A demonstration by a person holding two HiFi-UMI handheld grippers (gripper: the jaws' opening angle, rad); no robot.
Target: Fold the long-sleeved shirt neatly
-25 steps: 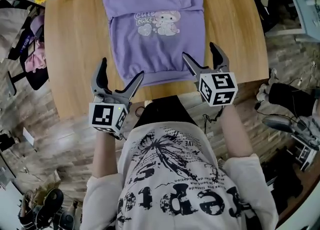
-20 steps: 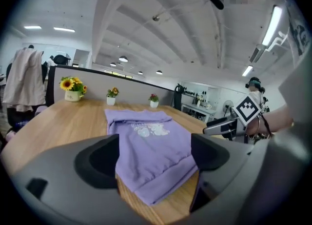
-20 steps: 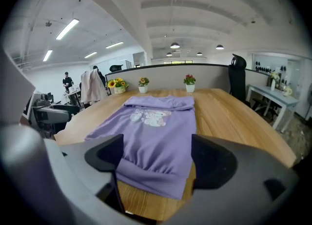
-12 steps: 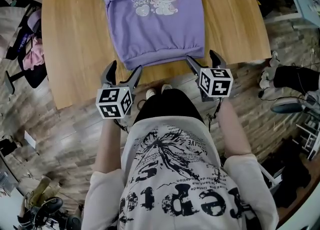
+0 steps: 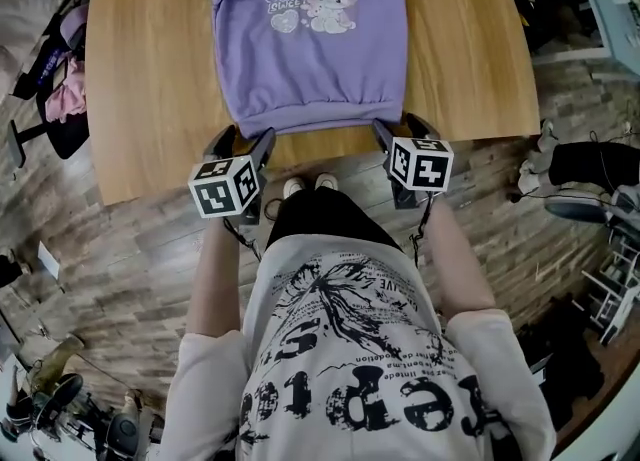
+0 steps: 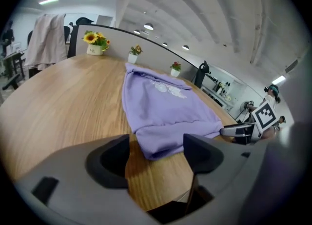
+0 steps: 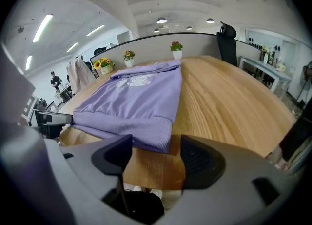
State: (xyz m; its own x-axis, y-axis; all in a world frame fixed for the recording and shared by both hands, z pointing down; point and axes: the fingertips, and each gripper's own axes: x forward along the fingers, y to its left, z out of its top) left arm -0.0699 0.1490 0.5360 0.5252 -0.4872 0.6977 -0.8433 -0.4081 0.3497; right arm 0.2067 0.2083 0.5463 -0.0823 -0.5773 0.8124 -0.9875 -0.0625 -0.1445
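In your left gripper [image 6: 157, 147] the two dark fingers [image 6: 109, 161] stand spread. They have just been closing a little, but they press on nothing. Between them, slightly ahead, lies the near left corner of the ribbed hem [image 6: 168, 143]. Your right gripper [image 7: 153, 155] shows the same state: the fingers are apart, they have just been closing, and the near right corner of the hem [image 7: 153, 138] sits in the gap without being pinched.

The hem belongs to the lilac long-sleeved shirt with a cartoon print on the chest [image 5: 310, 59]. It lies flat on the light wooden table with rounded edge [image 5: 150, 79]. In the head view its long axis runs from the lower middle of the frame up to the top edge, so the hem is the end nearest to you and the collar end is the far one, partly cut off by the frame.

The left gripper [image 5: 245, 139] is just at the lower left corner of the shirt and the right gripper [image 5: 398, 129] just at the lower right corner. Neither is clearly nearer. I judge that the coming move depends on this: each corner lies straight ahead of its own fingers, so you need only a short advance before you close, and the fold then goes away from you along the long axis.
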